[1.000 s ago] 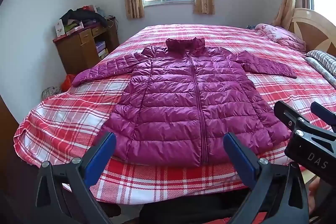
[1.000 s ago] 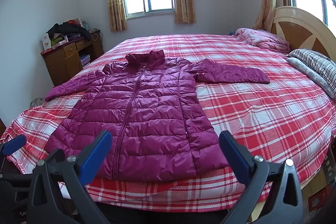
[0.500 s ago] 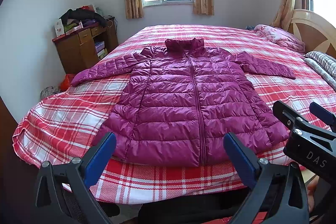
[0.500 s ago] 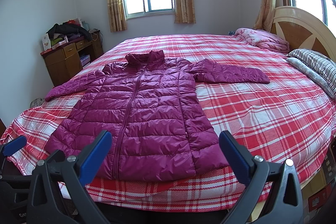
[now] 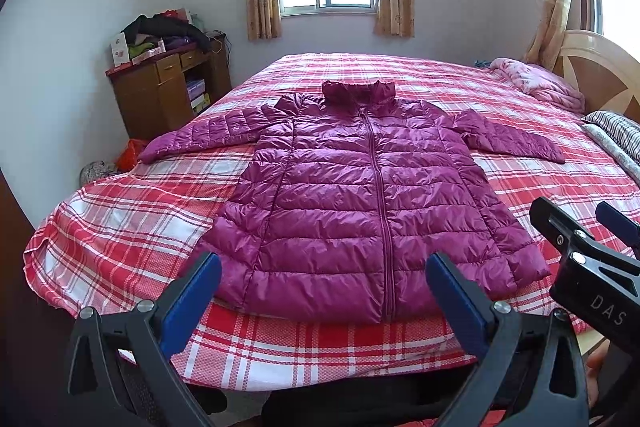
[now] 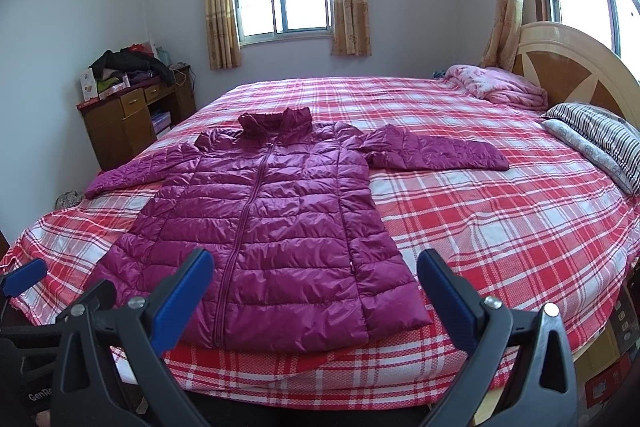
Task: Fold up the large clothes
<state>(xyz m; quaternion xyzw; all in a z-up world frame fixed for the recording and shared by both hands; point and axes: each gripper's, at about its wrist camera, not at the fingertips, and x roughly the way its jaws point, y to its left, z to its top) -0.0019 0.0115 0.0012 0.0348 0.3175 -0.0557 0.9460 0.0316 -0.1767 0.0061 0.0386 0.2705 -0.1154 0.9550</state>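
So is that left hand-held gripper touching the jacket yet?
Apart. In the left wrist view the gripper hangs open before the bed's edge, short of the jacket.

A magenta puffer jacket (image 6: 264,231) is laid flat, zipped, on the red plaid bedspread (image 6: 500,227) — sleeves spread sideways. The right gripper (image 6: 314,287) is held wide apart near the hem, nothing gripped.

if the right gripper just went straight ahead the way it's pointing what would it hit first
Most likely the hem of the magenta quilted puffer jacket spread flat on the red plaid bed. The open right gripper frames its near right corner, though depth is unclear.
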